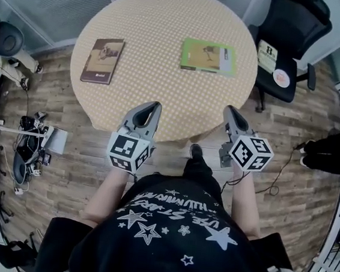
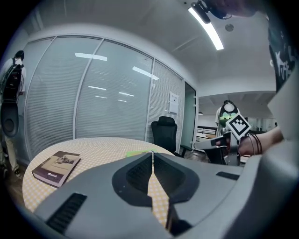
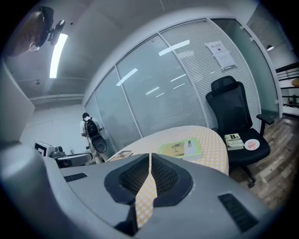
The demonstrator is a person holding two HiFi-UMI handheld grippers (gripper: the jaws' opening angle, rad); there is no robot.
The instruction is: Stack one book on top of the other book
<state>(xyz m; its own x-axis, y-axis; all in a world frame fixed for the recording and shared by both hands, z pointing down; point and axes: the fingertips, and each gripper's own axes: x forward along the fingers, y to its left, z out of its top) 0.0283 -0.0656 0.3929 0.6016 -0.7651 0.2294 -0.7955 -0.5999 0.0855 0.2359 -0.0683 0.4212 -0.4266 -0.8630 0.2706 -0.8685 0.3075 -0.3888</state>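
A brown book lies flat on the left side of the round table. A green book lies flat on its right side; in the left gripper view only a green sliver of it shows above the jaws. My left gripper is shut and empty over the table's near edge, well short of the brown book. Over the near right edge my right gripper is also shut and empty, apart from the green book.
A black office chair stands right of the table with a book and a round disc on its seat. Cables and gear lie on the wooden floor at the left. Glass walls with blinds stand behind the table.
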